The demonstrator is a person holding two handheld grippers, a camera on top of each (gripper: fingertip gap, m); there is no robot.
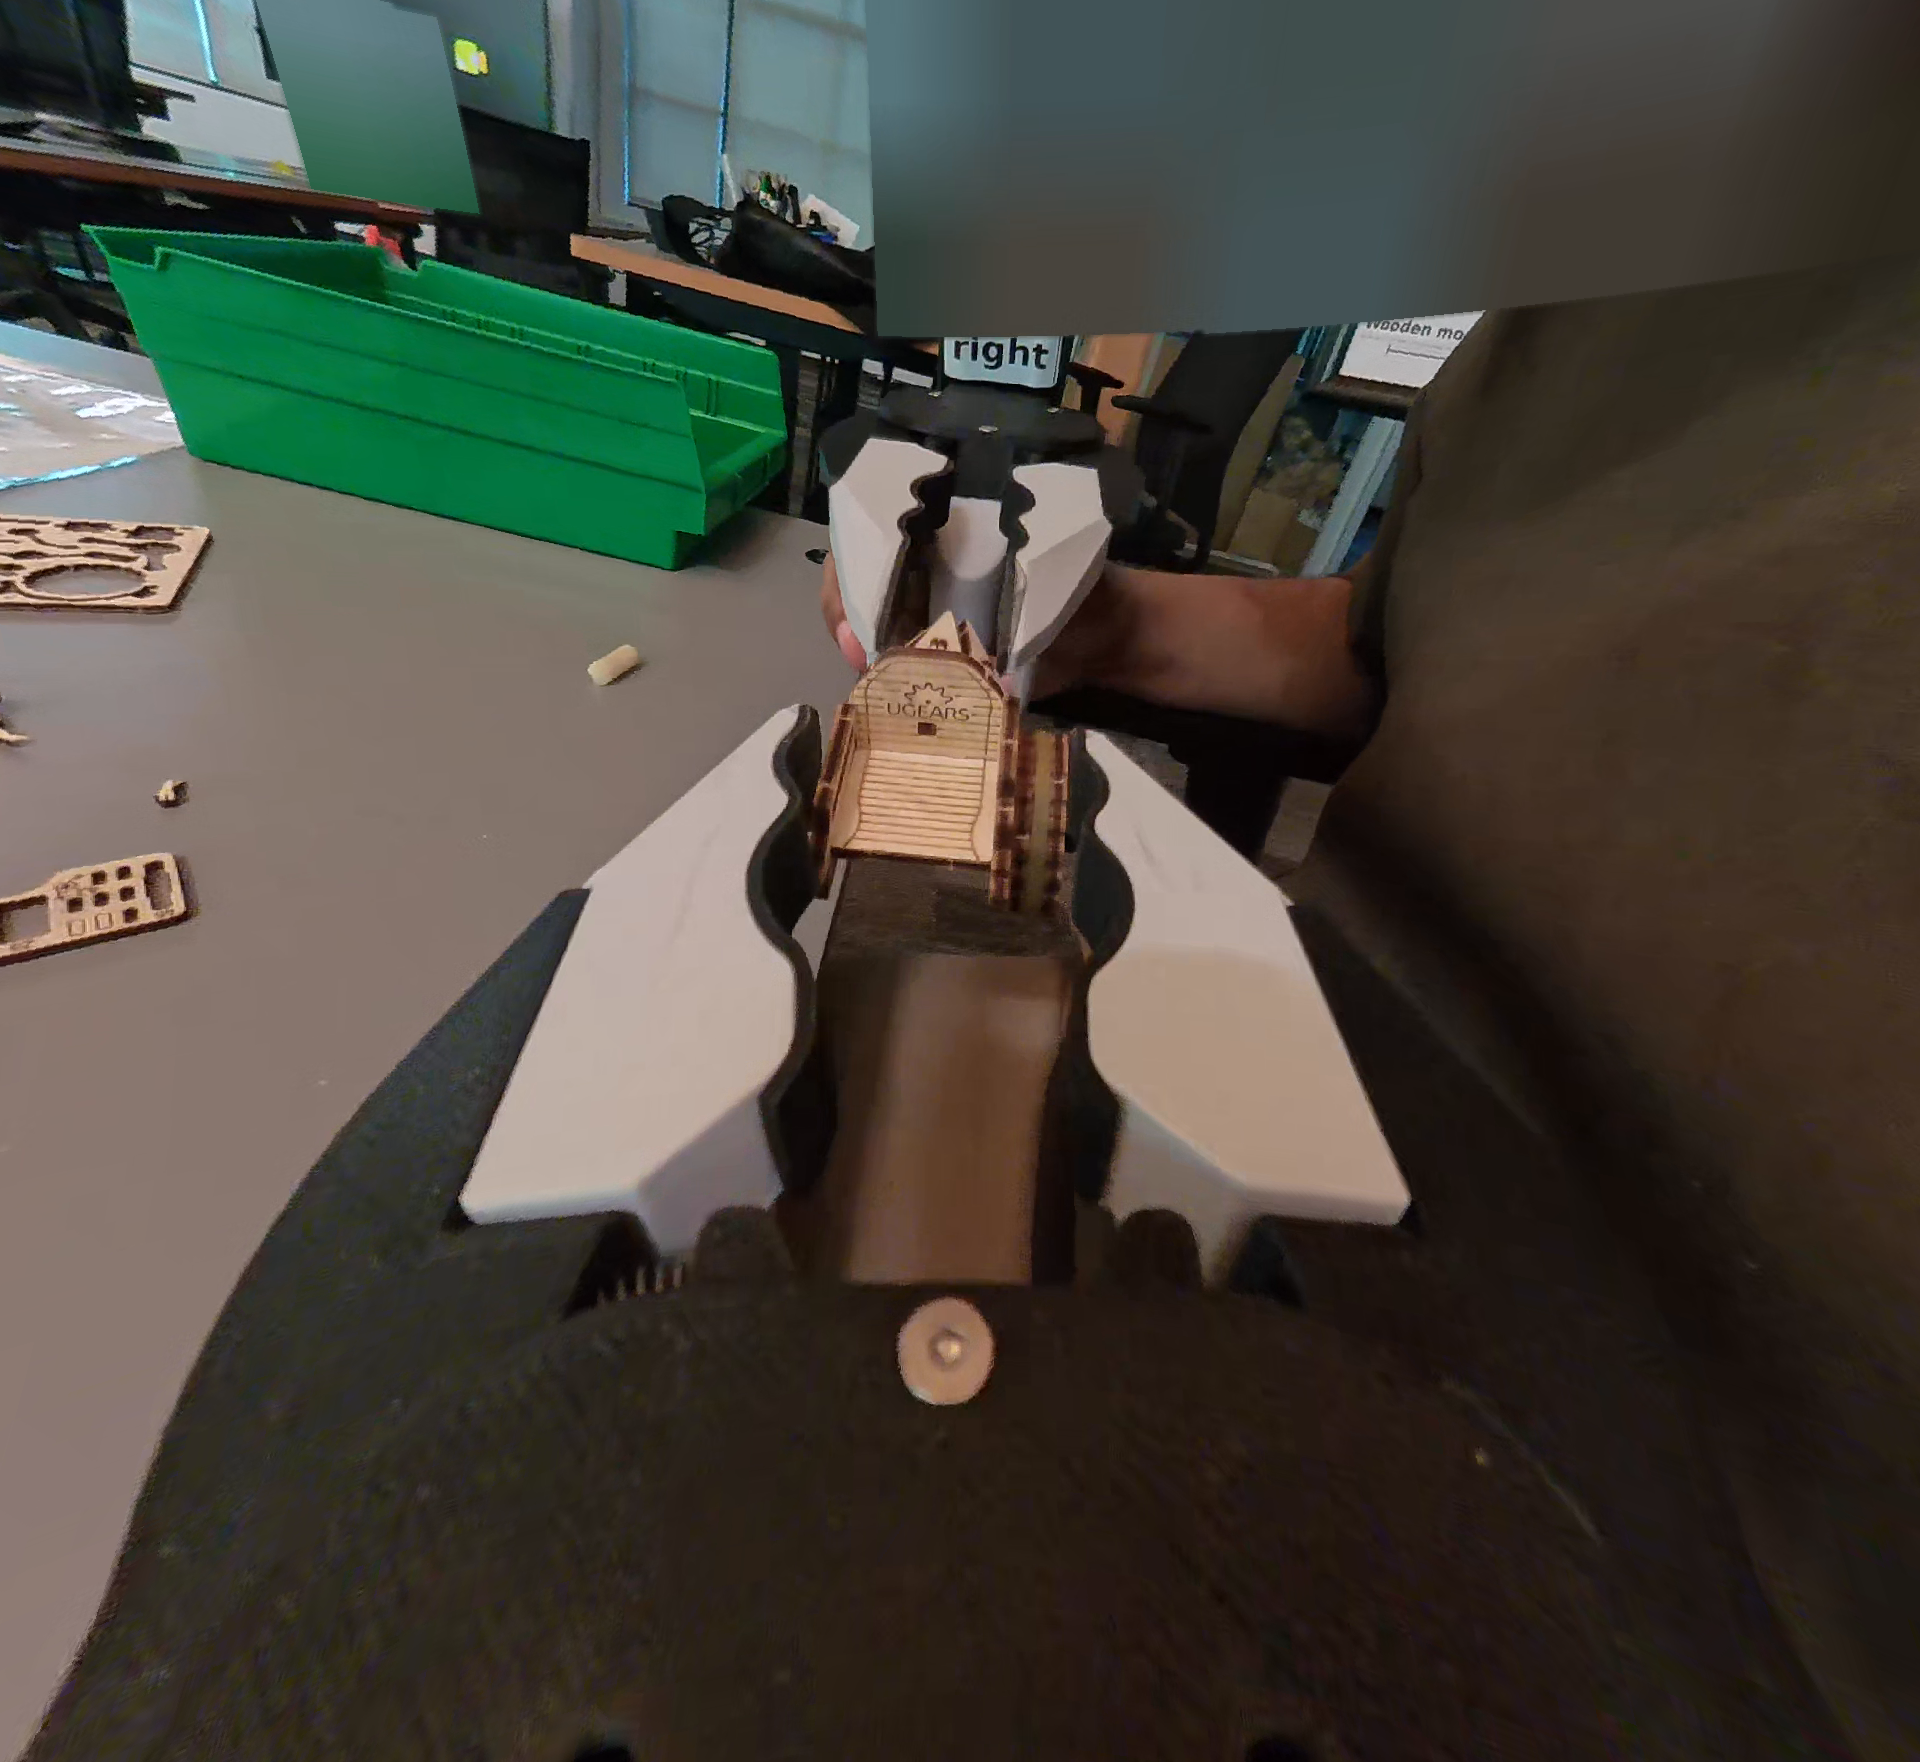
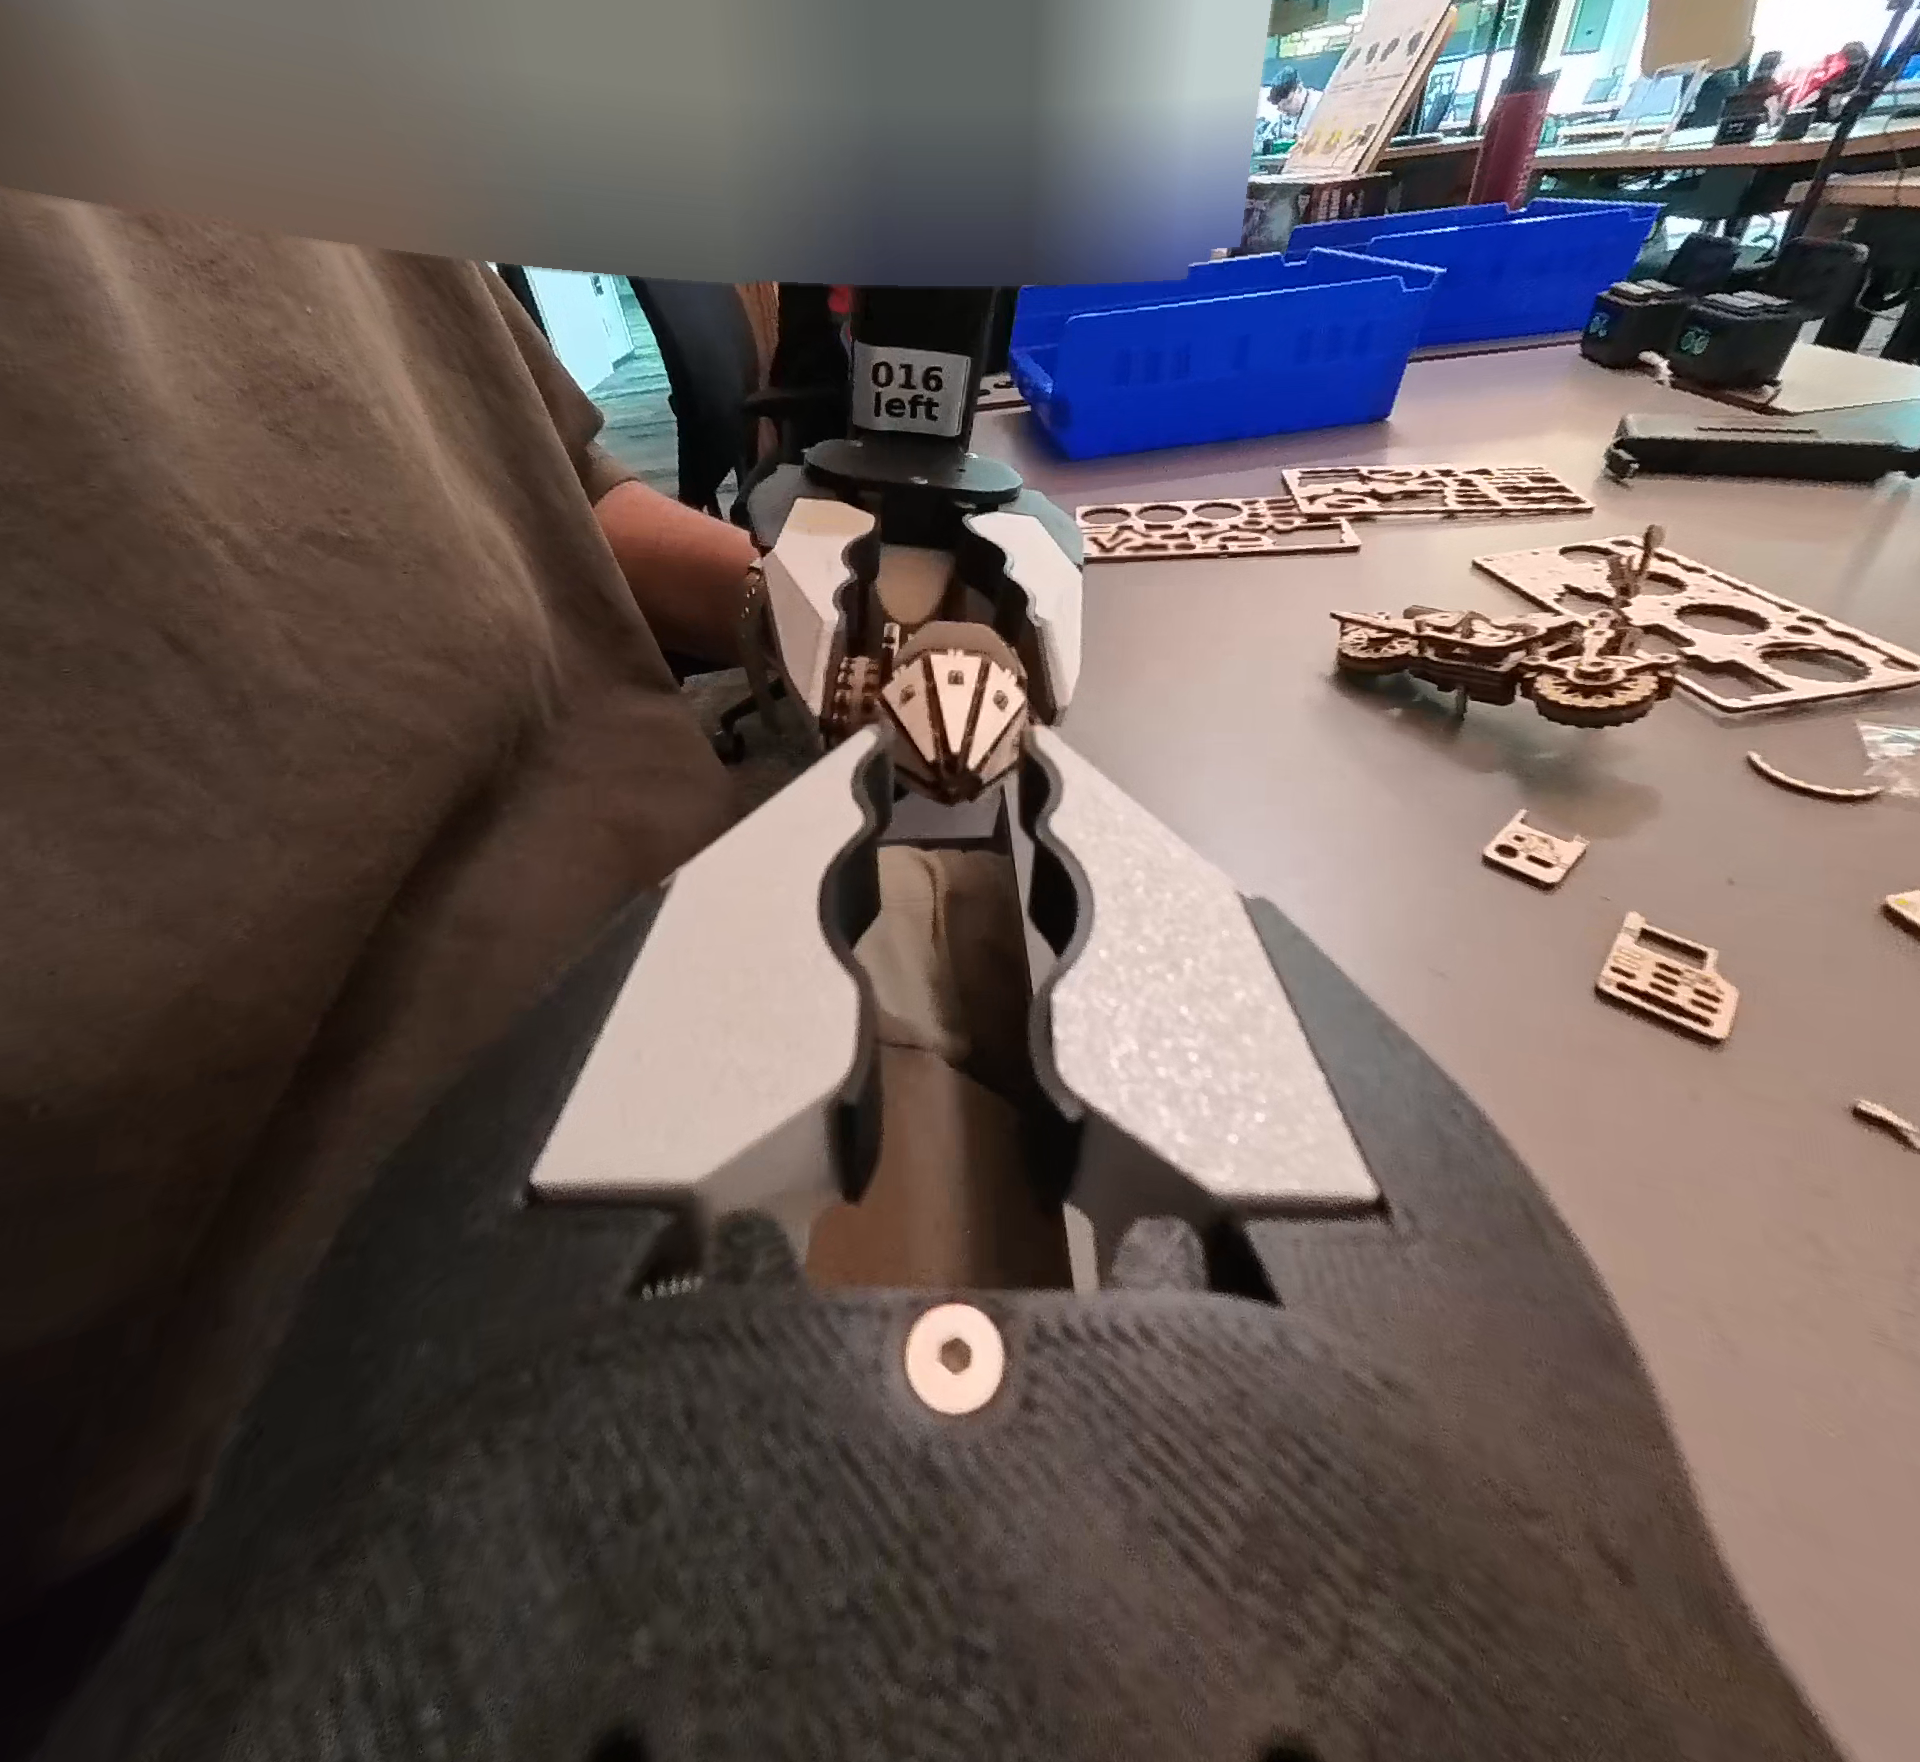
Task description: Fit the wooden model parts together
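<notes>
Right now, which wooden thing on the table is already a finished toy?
The little wooden motorbike. It stands built, with wheels; the sheets around it lie flat.

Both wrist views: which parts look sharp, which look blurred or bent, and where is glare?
Left wrist view: the wooden seat part between the left gripper fingers is sharp; the black body near the lens is soft, and the green bin bows from the wide lens. Right wrist view: the rounded wooden part in the right gripper is sharp; the bright windows behind wash out; the table shows soft shadows.
</notes>
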